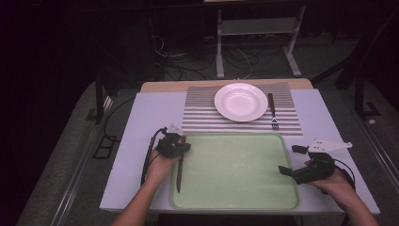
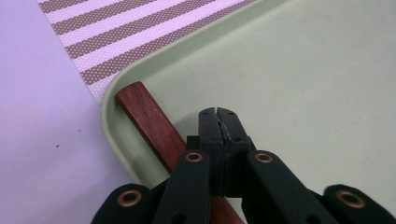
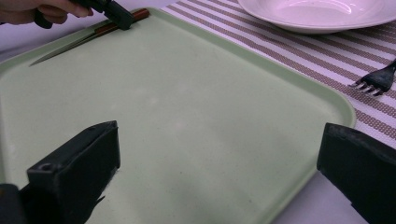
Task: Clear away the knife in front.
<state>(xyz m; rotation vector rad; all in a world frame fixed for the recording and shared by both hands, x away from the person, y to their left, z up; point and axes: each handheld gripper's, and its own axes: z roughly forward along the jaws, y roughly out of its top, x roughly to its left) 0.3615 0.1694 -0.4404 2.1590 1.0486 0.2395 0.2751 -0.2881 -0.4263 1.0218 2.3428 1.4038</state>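
A knife (image 1: pixel 179 168) with a reddish wooden handle (image 2: pixel 147 116) lies along the left side of a pale green tray (image 1: pixel 235 169), blade toward me. My left gripper (image 1: pixel 182 147) is low over that handle with its jaws shut together (image 2: pixel 217 113). The handle runs beside and under them, not between them. The same gripper (image 3: pixel 120 18) and knife (image 3: pixel 70 44) appear far off in the right gripper view. My right gripper (image 1: pixel 291 160) stands open at the tray's right edge, its jaws wide apart (image 3: pixel 215 172) over bare tray (image 3: pixel 187 116).
A white plate (image 1: pixel 241 101) sits on a striped placemat (image 1: pixel 202 117) beyond the tray. A dark fork (image 1: pixel 272 113) lies on the mat right of the plate, tines toward me (image 3: pixel 376 80). The white tabletop (image 1: pixel 141 122) ends near my forearms.
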